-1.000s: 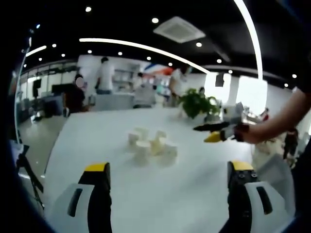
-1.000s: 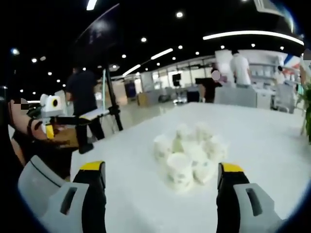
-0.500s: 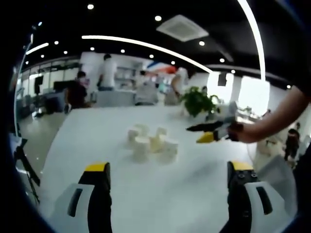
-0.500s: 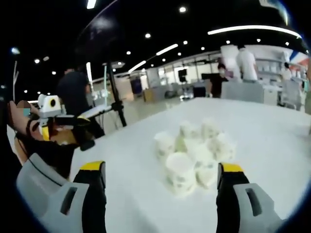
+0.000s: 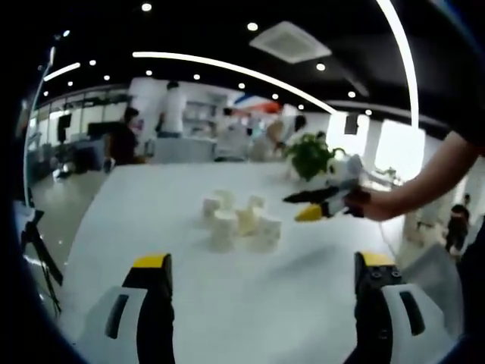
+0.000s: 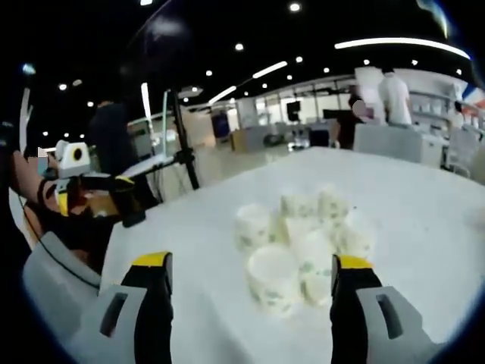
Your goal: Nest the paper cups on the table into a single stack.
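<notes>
Mid-table, on your white table (image 5: 227, 303), the paper cups (image 6: 299, 243) cluster, bare surface all around them; your left claw (image 5: 261, 265) and right claw (image 6: 246, 265) both gape empty.

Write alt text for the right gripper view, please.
A cluster of white paper cups stands on a white table, just ahead of the open right gripper. The left gripper shows at the left edge, off the table.
</notes>
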Demonstrator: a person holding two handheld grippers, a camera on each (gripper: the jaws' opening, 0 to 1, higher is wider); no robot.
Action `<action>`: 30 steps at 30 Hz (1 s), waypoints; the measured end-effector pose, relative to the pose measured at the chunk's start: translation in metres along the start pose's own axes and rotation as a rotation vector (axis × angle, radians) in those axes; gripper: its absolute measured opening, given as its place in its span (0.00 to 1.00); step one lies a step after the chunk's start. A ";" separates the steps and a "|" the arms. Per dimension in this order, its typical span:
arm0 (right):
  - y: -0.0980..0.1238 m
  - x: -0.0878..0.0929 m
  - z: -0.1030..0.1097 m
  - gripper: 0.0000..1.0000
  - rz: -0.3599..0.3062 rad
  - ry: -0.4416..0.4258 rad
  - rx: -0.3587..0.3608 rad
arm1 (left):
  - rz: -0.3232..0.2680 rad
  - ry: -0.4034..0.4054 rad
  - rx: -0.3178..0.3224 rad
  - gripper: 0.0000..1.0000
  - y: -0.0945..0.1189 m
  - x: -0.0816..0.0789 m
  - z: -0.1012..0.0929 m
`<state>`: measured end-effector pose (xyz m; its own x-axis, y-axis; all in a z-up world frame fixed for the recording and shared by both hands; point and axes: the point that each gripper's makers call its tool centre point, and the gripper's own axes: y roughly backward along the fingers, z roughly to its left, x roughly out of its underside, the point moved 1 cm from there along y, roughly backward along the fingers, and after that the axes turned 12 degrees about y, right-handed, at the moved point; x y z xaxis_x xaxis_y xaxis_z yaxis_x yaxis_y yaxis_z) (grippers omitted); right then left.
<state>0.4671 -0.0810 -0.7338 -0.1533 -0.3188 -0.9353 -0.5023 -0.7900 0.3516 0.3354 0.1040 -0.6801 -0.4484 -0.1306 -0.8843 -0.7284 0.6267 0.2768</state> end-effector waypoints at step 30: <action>-0.028 0.016 -0.006 0.66 0.084 0.025 -0.071 | 0.005 0.007 -0.020 0.98 0.004 0.004 -0.002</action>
<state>0.4839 -0.0670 -0.7579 -0.1706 -0.3978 -0.9015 -0.4273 -0.7945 0.4314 0.3298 0.1040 -0.6815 -0.4555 -0.1328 -0.8803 -0.7365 0.6116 0.2889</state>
